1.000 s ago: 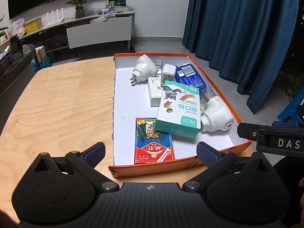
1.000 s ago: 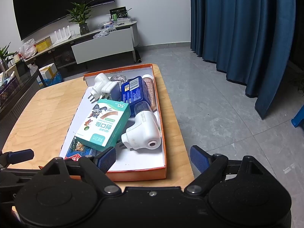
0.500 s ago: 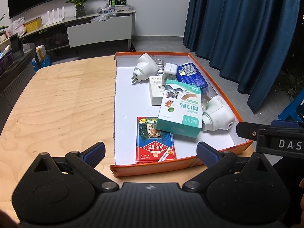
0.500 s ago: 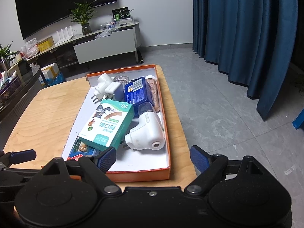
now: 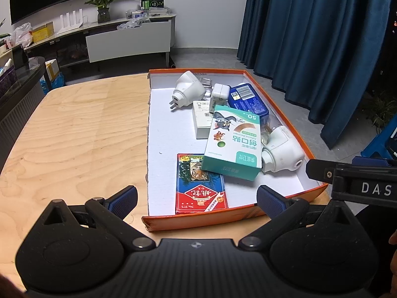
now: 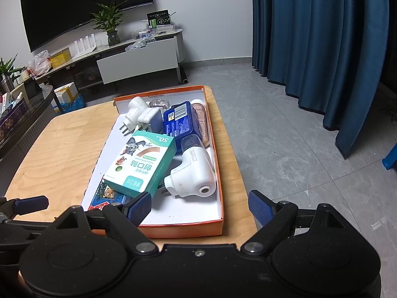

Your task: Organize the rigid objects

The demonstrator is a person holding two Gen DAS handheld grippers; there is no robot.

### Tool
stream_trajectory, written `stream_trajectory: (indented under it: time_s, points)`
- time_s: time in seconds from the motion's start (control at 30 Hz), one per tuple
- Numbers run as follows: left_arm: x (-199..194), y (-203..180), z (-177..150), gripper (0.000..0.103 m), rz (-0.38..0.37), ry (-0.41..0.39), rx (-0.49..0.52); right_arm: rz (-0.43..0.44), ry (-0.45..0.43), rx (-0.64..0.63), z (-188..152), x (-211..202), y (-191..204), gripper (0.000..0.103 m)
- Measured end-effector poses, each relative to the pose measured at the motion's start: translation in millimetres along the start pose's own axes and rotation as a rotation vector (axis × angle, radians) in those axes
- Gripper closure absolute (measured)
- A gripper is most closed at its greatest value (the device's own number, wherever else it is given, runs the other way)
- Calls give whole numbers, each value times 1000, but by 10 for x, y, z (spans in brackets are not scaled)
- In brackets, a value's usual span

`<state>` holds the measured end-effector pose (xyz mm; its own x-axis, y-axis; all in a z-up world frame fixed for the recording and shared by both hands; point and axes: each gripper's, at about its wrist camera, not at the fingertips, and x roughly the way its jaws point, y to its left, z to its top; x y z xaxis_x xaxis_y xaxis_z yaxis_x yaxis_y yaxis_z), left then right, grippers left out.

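Note:
An orange-rimmed box lid (image 5: 290, 124) with a white floor lies on the wooden table (image 5: 74, 136); it also shows in the right wrist view (image 6: 218, 173). In it lie a teal bandage box (image 5: 233, 141) (image 6: 141, 164), a red-and-blue card pack (image 5: 199, 186), a white plug-in device (image 5: 282, 151) (image 6: 193, 173), a blue tin (image 5: 248, 100) (image 6: 180, 121), a white plug adapter (image 5: 184, 89) and a small white charger (image 5: 219, 92). My left gripper (image 5: 196, 197) is open and empty over the lid's near edge. My right gripper (image 6: 199, 204) is open and empty near the lid's near right corner.
The table's right edge (image 6: 238, 173) drops to a grey tiled floor (image 6: 297, 136). Blue curtains (image 5: 322, 37) hang on the right. A white TV cabinet (image 5: 129, 39) with a potted plant (image 5: 103, 0) stands at the back. The right gripper's body (image 5: 359, 181) shows at the left view's right edge.
Both grippers have pulled back and risen slightly; the lid and its contents look a little farther away in the right view. Nothing in the lid has moved.

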<state>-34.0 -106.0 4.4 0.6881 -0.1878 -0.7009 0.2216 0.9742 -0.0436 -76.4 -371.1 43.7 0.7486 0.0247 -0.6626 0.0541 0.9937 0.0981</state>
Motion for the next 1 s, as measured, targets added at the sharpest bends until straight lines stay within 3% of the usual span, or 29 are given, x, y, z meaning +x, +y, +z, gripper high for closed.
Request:
stream_trajectory:
  time_s: [1.0]
  points:
    - [-31,-50,35,0,-7,-3,13,3,-2,1,14,-4,5,3]
